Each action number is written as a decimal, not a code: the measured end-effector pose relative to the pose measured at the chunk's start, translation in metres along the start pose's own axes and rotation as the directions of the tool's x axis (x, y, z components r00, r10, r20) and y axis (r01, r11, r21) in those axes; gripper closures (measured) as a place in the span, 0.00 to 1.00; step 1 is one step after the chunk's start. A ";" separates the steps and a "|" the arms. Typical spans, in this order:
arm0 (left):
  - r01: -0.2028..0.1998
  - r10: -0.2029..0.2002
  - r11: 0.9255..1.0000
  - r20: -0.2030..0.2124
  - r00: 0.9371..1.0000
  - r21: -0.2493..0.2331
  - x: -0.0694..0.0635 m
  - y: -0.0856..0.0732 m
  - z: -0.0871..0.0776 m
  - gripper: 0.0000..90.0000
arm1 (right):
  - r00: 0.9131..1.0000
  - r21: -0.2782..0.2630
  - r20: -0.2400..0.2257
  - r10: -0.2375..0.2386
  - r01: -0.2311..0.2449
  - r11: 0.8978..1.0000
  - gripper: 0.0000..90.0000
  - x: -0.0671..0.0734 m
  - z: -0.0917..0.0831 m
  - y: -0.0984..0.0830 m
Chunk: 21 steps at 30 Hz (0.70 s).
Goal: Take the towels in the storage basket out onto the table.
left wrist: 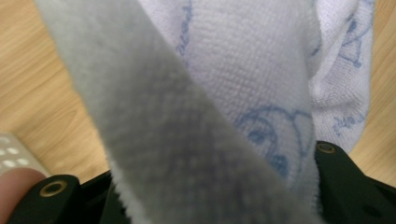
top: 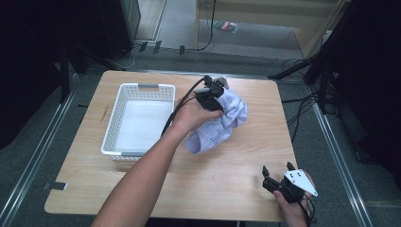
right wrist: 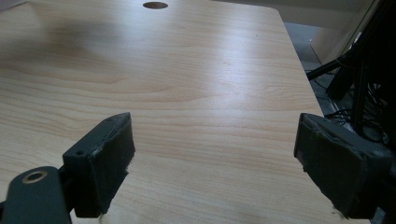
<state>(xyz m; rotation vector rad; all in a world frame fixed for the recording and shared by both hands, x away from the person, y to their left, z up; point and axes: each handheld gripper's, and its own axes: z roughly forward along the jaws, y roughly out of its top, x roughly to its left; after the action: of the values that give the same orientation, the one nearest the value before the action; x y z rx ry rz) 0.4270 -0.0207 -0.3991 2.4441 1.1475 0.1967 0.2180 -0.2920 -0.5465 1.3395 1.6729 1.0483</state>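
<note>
A white towel [top: 218, 124] with blue printed figures lies crumpled on the wooden table [top: 246, 170], right of the basket. My left gripper [top: 213, 92] is over the towel's far end and is shut on it. In the left gripper view the towel [left wrist: 243, 79] hangs right in front of the camera, a fold of it running down between the two black jaws. My right gripper [top: 276, 171] rests low at the table's near right corner. In the right gripper view that gripper [right wrist: 212, 161] is open, with bare wood between its pads [right wrist: 114, 154].
A white plastic basket [top: 113, 118] with slotted walls stands on the left half of the table, nothing in it. A round cable hole [right wrist: 155, 5] sits near the table's far edge. Cables and dark stands [top: 326, 75] crowd the floor to the right.
</note>
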 end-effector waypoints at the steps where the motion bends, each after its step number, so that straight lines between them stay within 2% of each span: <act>1: 0.003 -0.003 1.000 0.005 1.000 0.002 -0.001 -0.001 0.003 0.62 | 1.000 0.000 0.000 -0.001 0.001 1.000 0.14 0.000 0.000 0.000; 3: -0.015 0.015 1.000 0.024 1.000 0.010 -0.004 -0.002 0.010 0.61 | 1.000 -0.001 0.000 -0.001 0.001 1.000 0.14 0.000 0.000 0.000; 11: 0.014 -0.016 0.999 0.078 0.997 0.031 -0.014 -0.009 0.041 0.59 | 1.000 -0.002 0.001 0.002 -0.002 1.000 0.14 0.000 0.000 0.000; 16: -0.023 0.019 0.999 0.088 0.996 0.049 -0.018 -0.015 0.056 0.54 | 1.000 -0.007 -0.001 0.001 -0.001 1.000 0.14 0.000 0.000 0.000; 17: -0.029 0.025 0.999 0.088 0.996 0.046 -0.020 -0.016 0.057 0.51 | 1.000 -0.010 -0.002 0.000 0.000 1.000 0.14 0.000 -0.001 0.000; 18: -0.035 0.031 0.997 0.062 0.998 0.063 -0.022 -0.017 0.060 0.38 | 1.000 -0.012 -0.003 -0.002 0.002 1.000 0.14 0.000 -0.001 0.000; 20: -0.030 0.027 0.998 0.049 0.998 0.063 -0.023 -0.017 0.060 0.21 | 1.000 -0.011 -0.003 -0.002 0.002 1.000 0.14 0.000 -0.001 0.000; 21: -0.025 0.021 0.998 0.056 0.998 0.066 -0.023 -0.017 0.059 0.15 | 1.000 -0.011 -0.003 -0.001 0.001 1.000 0.14 0.000 -0.001 0.000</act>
<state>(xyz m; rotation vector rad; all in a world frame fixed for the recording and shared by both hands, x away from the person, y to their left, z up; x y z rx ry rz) 0.4181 -0.0478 -0.4585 2.5052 1.1197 0.0986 0.2173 -0.2923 -0.5465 1.3303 1.6670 1.0578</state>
